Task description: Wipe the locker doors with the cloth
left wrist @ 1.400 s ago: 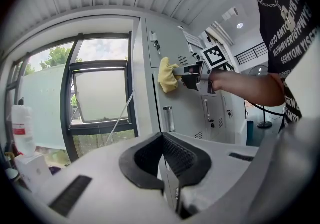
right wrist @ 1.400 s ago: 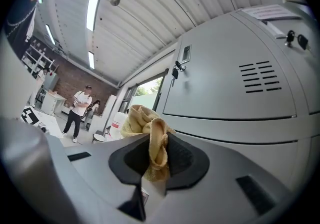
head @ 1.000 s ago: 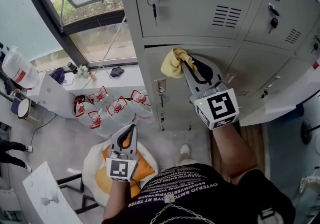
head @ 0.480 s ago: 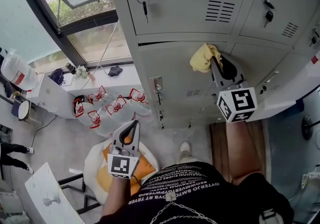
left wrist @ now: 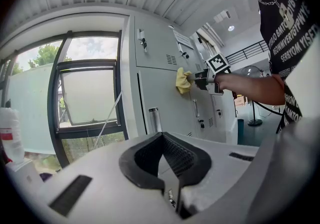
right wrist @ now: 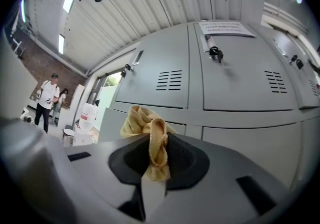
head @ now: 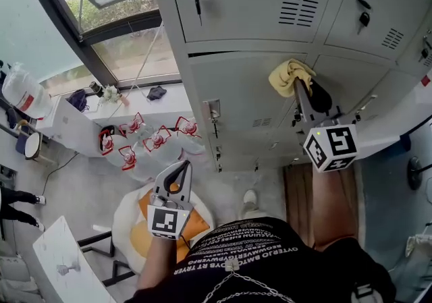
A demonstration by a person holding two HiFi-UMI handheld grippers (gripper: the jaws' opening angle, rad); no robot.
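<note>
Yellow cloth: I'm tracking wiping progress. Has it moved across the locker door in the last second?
Yes. The cloth, held by the right gripper, slid rightward, away from the door latch.

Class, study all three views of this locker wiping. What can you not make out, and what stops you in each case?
- Head view: whether the cloth presses on the locker door; its own bunch covers the contact.
- Right gripper view: the print on the notice; too small and distorted.
- Head view: what the orange item is; the left gripper and arm cover most of it.
</note>
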